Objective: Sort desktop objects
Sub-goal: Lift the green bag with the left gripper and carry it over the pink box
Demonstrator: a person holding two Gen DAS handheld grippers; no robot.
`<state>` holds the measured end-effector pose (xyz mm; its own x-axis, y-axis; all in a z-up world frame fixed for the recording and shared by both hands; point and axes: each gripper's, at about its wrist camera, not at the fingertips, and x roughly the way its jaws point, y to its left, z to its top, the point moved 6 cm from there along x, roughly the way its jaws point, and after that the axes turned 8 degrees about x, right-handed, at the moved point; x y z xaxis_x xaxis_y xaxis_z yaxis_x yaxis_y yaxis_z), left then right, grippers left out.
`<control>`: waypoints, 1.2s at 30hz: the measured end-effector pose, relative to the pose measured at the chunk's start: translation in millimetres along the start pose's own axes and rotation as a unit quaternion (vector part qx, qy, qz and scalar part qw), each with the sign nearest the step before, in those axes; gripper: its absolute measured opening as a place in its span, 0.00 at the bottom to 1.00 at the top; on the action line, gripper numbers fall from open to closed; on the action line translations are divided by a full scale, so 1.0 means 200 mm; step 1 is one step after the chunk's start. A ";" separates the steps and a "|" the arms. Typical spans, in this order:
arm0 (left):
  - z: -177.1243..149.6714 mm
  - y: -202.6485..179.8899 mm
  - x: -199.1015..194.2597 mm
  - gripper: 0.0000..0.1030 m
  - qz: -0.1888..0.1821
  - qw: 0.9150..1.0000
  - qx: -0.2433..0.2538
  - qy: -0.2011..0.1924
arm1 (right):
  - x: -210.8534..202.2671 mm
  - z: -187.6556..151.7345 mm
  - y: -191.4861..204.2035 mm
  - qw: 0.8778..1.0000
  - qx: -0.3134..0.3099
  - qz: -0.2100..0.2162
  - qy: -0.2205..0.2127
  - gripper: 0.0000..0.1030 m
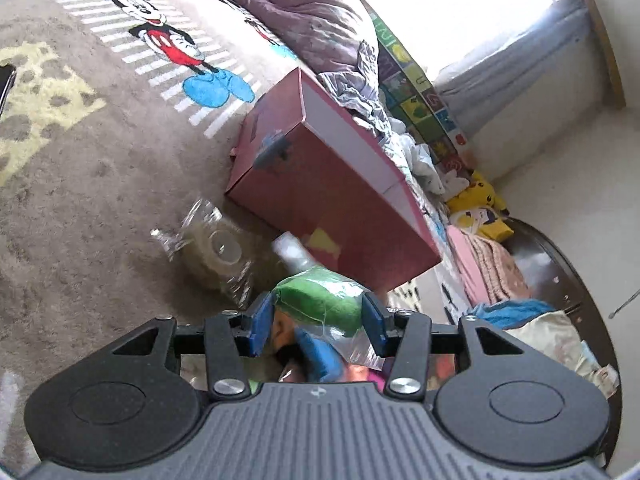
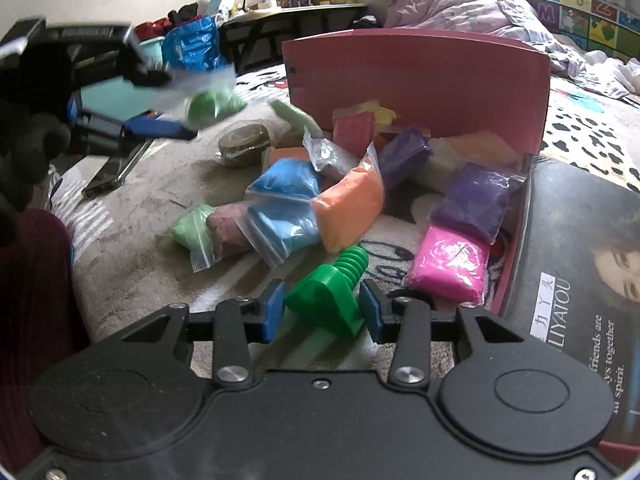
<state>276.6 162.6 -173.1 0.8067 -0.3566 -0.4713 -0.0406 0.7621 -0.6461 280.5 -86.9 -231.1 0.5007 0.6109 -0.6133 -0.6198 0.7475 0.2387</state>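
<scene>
Your left claw [image 1: 318, 326] clamps the green bag [image 1: 320, 300]; the pink box [image 1: 332, 184] lies ahead, upper frame. Your right claw [image 2: 322, 312] pinches the bolt [image 2: 328, 292].

A lived-in bedroom in a home is showing here. A Mickey Mouse blanket [image 1: 132, 92] is lying spread under and ahead of the left tongs, and a rumpled lilac quilt [image 1: 308, 16] is sitting heaped beyond it. A Pikachu plush [image 1: 480, 200] is lying off to their right, below a curtained window [image 1: 520, 64]. Far ahead of the right tongs, a cluttered desk [image 2: 296, 10] is standing against the wall, and an alphabet play mat [image 2: 580, 12] is leaning at far right.
</scene>
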 end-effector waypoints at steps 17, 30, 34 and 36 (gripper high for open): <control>0.37 -0.29 0.15 0.46 0.049 0.992 0.116 -0.031 | 0.02 0.00 0.00 1.000 -0.002 0.007 0.003 0.42; 0.57 -0.46 0.41 0.46 0.116 0.962 0.247 -0.035 | 0.02 0.01 0.00 1.000 0.004 0.006 0.000 0.41; 0.63 -0.48 0.51 0.46 0.136 0.953 0.268 -0.028 | 0.02 0.01 0.00 1.000 0.004 0.005 0.001 0.41; 0.65 -0.49 0.55 0.46 0.145 0.949 0.278 -0.024 | 0.02 0.01 0.00 1.000 0.004 0.004 0.001 0.41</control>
<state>446.3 119.5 -84.4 0.8352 -0.0737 -0.5449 0.0414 0.9966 -0.0713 284.6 -84.1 -231.7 0.4941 0.6172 -0.6123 -0.6199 0.7439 0.2496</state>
